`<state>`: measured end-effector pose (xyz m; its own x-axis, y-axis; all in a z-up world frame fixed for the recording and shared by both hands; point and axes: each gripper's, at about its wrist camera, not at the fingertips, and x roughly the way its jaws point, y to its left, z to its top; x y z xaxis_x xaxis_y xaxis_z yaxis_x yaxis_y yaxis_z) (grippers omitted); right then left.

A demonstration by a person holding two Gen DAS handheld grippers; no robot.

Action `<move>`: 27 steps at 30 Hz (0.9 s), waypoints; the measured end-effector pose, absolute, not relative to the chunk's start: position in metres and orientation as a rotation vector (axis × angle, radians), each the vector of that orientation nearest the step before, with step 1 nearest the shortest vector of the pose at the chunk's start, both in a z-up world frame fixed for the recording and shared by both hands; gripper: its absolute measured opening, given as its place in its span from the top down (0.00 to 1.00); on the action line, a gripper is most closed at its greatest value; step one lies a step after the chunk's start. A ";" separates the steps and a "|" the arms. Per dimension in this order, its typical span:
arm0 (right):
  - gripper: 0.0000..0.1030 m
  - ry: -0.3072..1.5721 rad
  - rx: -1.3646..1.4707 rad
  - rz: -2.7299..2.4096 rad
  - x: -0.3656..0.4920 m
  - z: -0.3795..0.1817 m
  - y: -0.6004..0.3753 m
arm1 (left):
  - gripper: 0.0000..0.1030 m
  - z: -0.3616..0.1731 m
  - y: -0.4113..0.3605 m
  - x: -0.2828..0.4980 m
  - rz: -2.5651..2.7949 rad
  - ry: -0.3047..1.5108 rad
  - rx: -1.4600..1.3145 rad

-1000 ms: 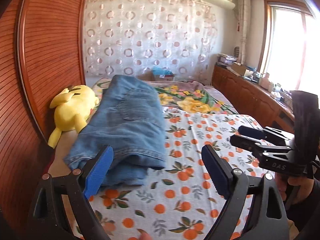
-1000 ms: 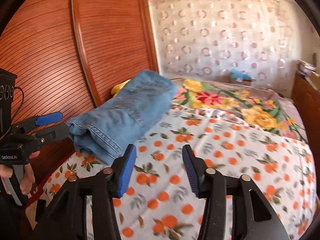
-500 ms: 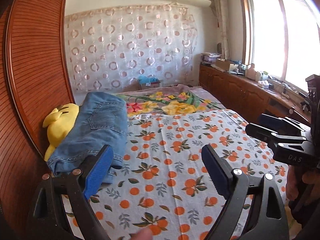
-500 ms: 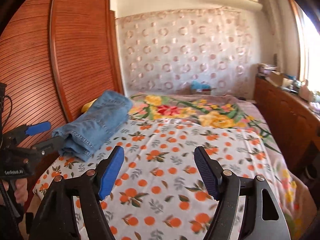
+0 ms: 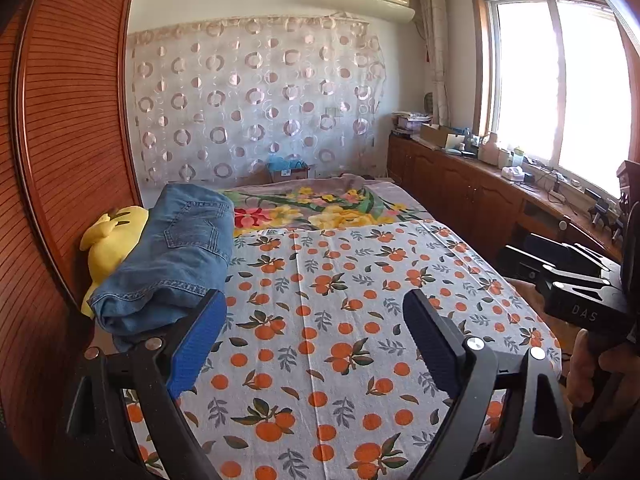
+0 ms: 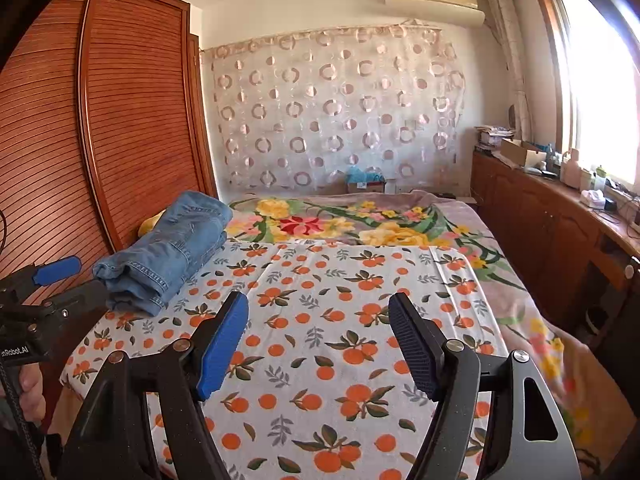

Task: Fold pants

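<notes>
Left view: my left gripper (image 5: 312,340) gapes wide, empty; folded jeans (image 5: 176,256) lie far left on the bed (image 5: 340,320).

Right view: my right gripper (image 6: 316,340) stands wide, empty; jeans (image 6: 172,252) stacked, folding seemingly finished.

Sunlit window (image 5: 560,80), wooden wardrobe (image 5: 72,140), circle-patterned curtain (image 6: 340,120).

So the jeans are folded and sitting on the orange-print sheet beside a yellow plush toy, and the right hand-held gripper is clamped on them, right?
Not quite. The folded jeans do lie on the orange-print sheet beside the yellow plush toy, but the right hand-held gripper is not clamped on them. The right wrist view shows its jaws open and empty over the sheet, apart from the jeans.
</notes>
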<state>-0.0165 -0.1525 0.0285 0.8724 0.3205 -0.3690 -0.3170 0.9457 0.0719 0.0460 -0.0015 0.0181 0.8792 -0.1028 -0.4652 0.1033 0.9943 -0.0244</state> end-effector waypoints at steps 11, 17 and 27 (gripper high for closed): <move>0.28 0.397 0.018 0.337 0.000 0.024 -0.157 | 0.12 0.015 0.001 0.046 -0.091 0.490 -0.002; 0.28 0.390 0.014 0.341 0.003 0.027 -0.159 | 0.12 0.014 0.002 0.045 -0.091 0.491 -0.006; 0.28 0.384 0.006 0.345 0.004 0.023 -0.156 | 0.12 0.014 0.002 0.044 -0.086 0.486 -0.010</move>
<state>0.0040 -0.1564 0.0231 0.8699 0.3310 -0.3658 -0.3288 0.9418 0.0703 0.0439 0.0025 0.0144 0.8806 -0.0848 -0.4662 0.0803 0.9963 -0.0296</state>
